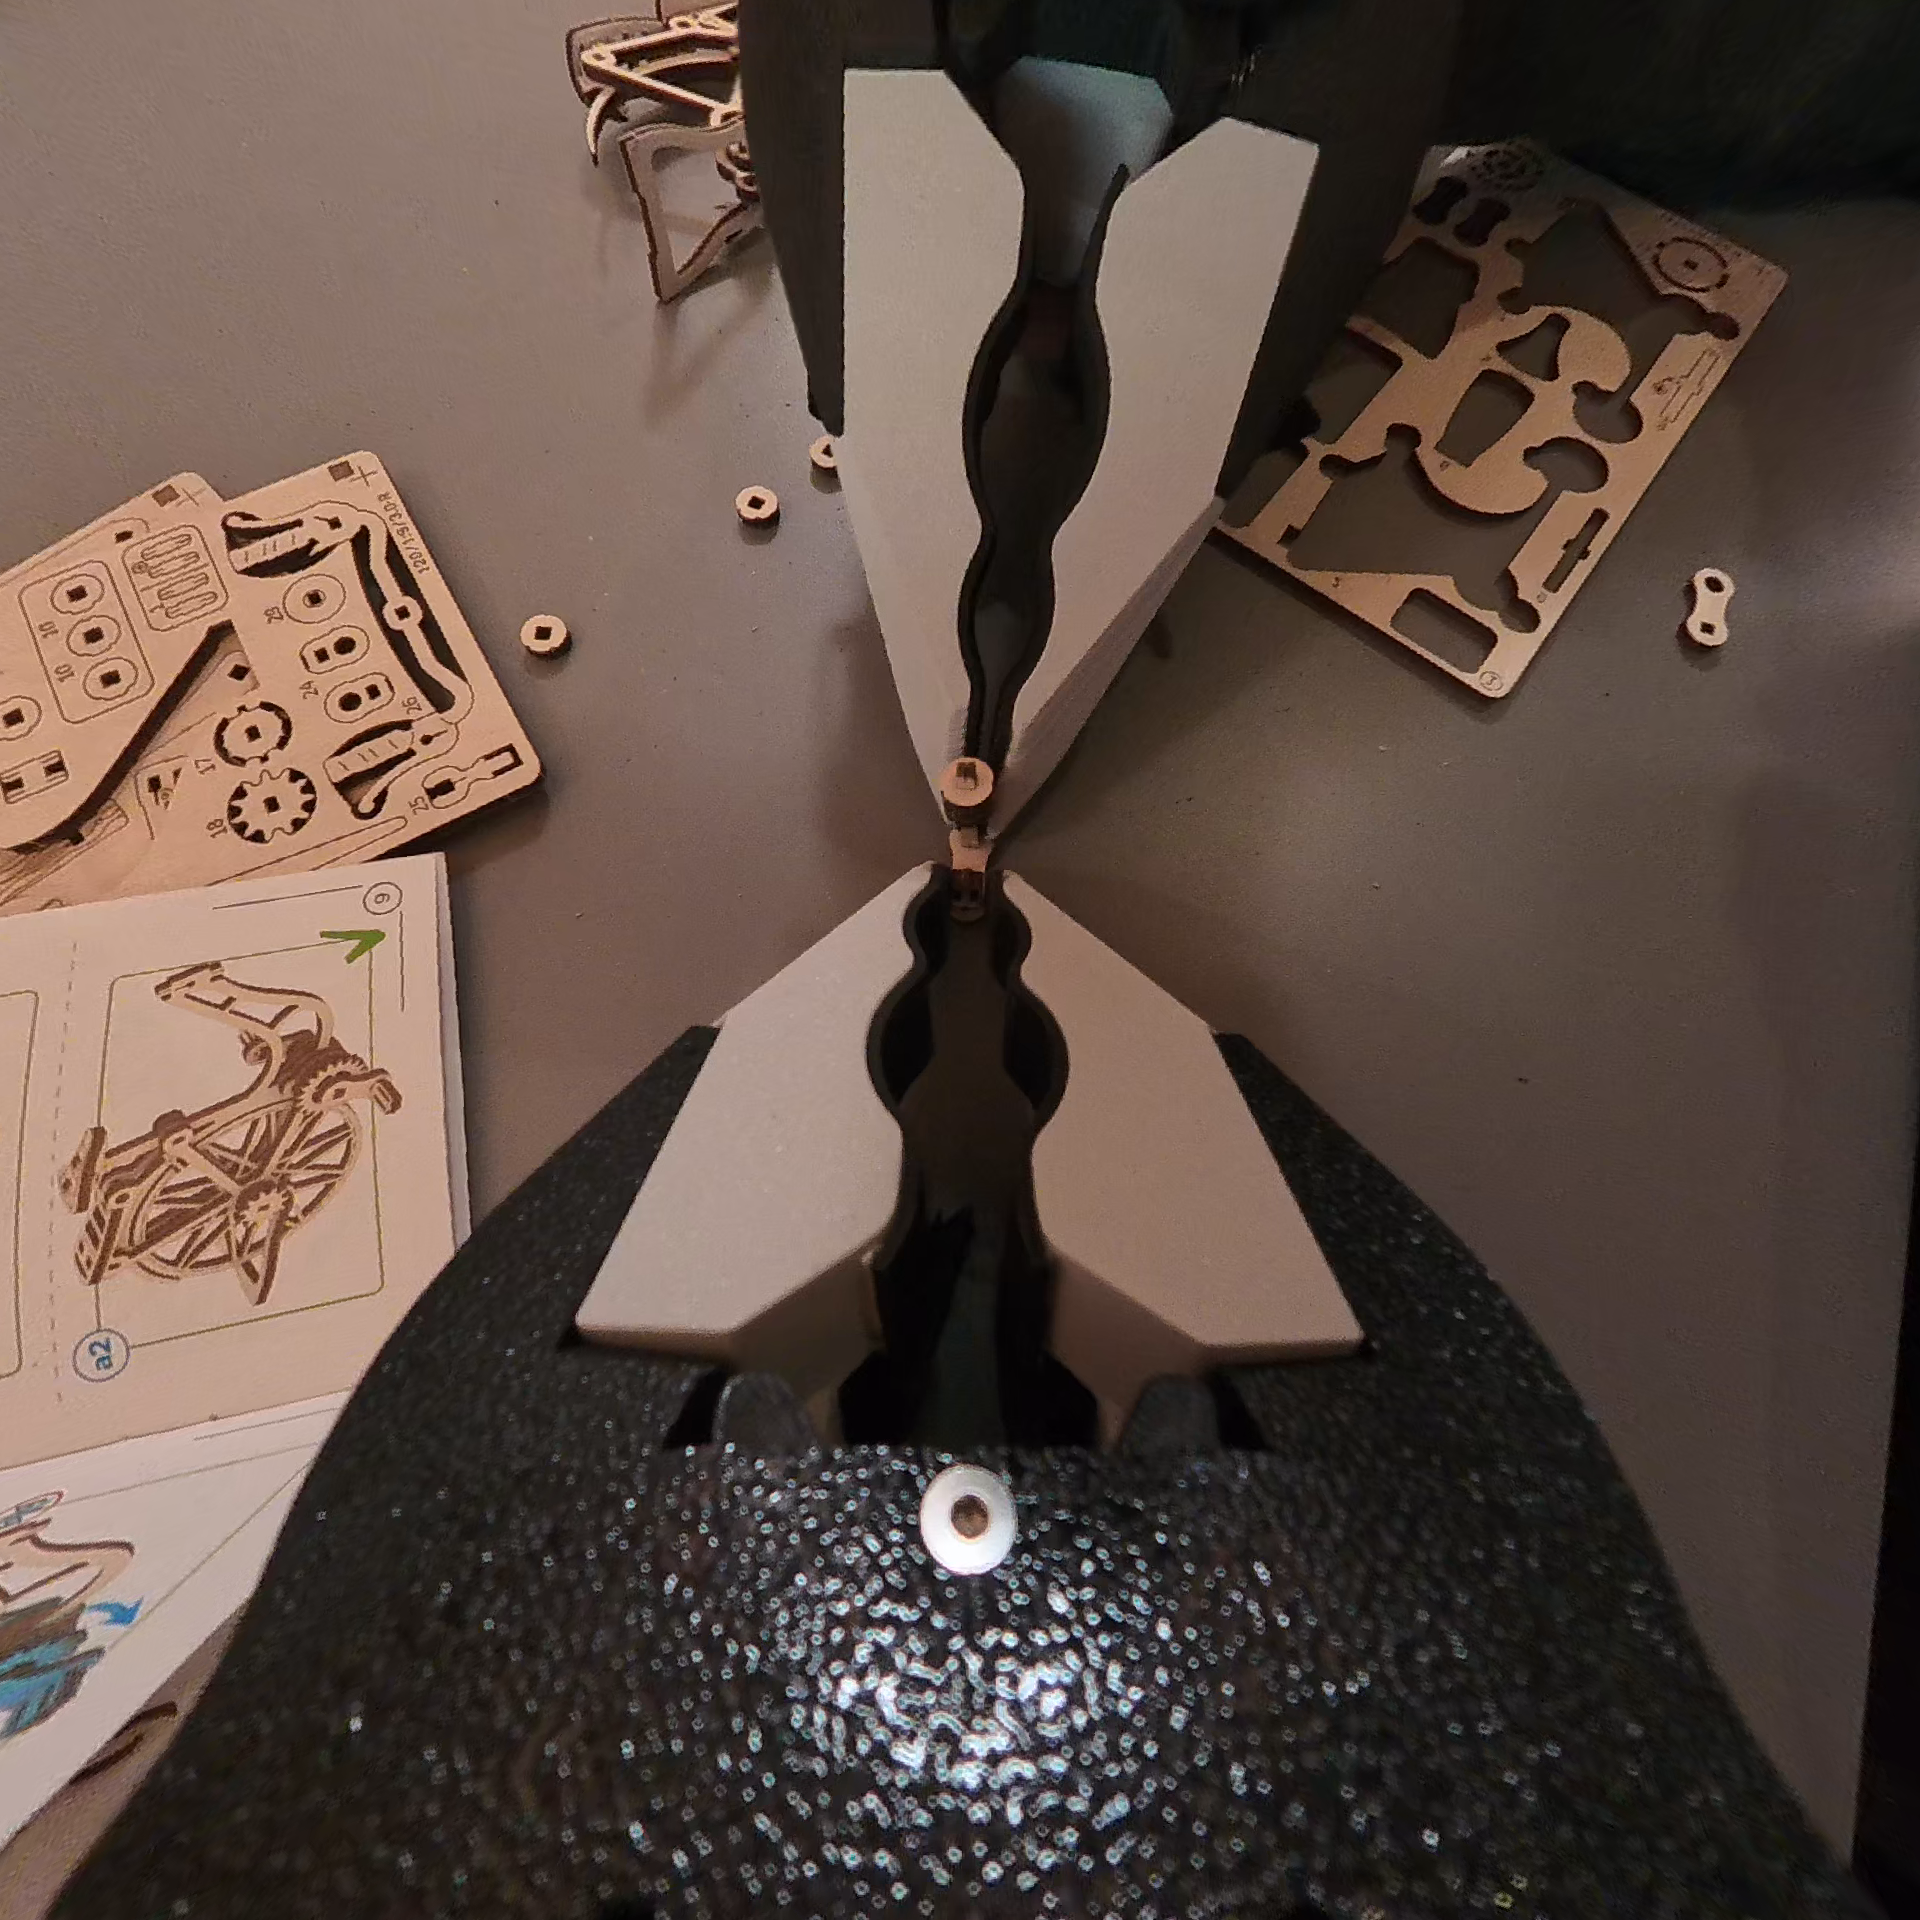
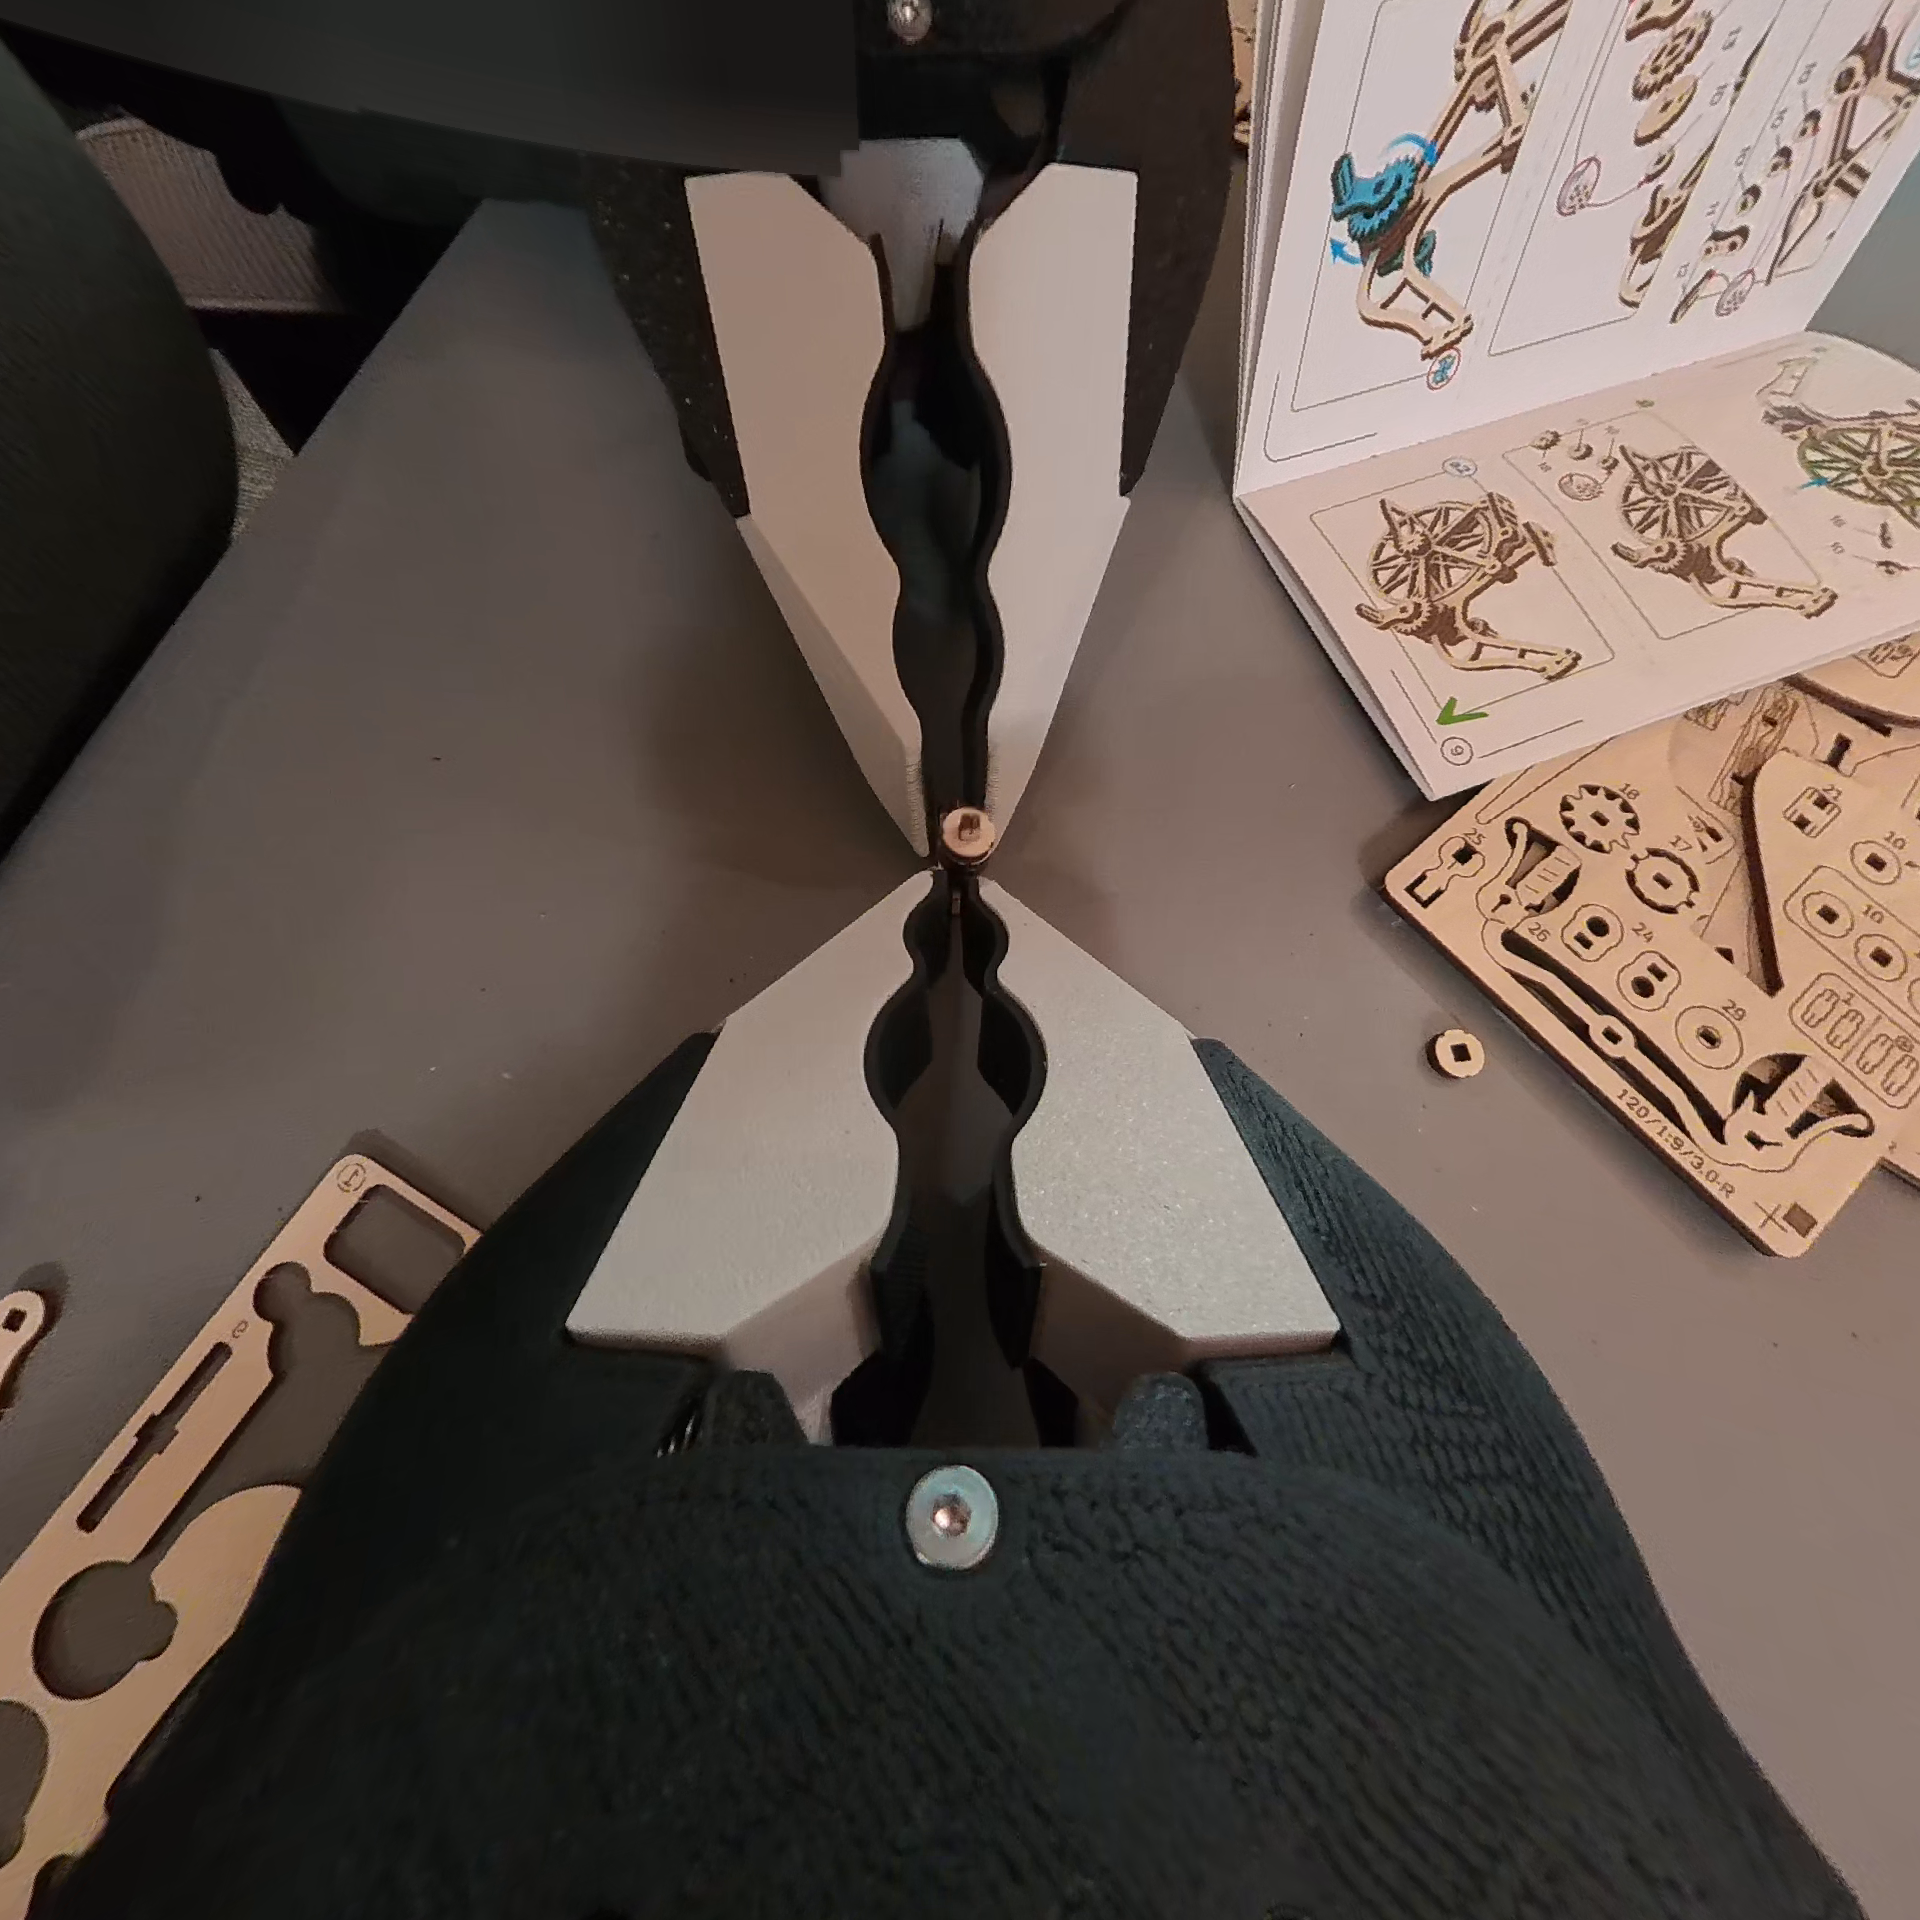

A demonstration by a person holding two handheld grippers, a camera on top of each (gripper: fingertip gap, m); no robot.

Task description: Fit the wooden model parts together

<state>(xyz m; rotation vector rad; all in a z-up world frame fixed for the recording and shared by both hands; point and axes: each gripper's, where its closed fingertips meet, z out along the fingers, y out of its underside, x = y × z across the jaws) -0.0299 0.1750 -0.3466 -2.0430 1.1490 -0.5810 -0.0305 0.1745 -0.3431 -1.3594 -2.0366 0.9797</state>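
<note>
My two grippers meet tip to tip above the grey table (image 1: 1455, 935). In the left wrist view my left gripper (image 1: 971, 881) is shut on a small wooden pin (image 1: 971, 854). My right gripper (image 1: 971, 805) comes in from the top, shut on a small round wooden disc (image 1: 968, 777) that has a square hole. Pin and disc touch between the tips. In the right wrist view my right gripper (image 2: 951, 883) is at the bottom and the left gripper (image 2: 961, 826) is above it. The disc (image 2: 964, 831) sits where the tips meet, and the pin is mostly hidden.
Wooden part sheets (image 1: 270, 665) (image 2: 1662, 987) and an open instruction booklet (image 1: 229, 1122) (image 2: 1558, 416) lie to one side. An emptied sheet (image 1: 1507, 416) (image 2: 208, 1403), loose washers (image 1: 543, 634) (image 2: 1455, 1055), a link (image 1: 1704, 613) and a part-built model (image 1: 675, 156) lie around. The table edge (image 2: 260, 499) runs along the left. The grippers are tip to tip, or close to it. Left tips and right tips are each some 15 cm from the link (image 1: 1704, 613).
</note>
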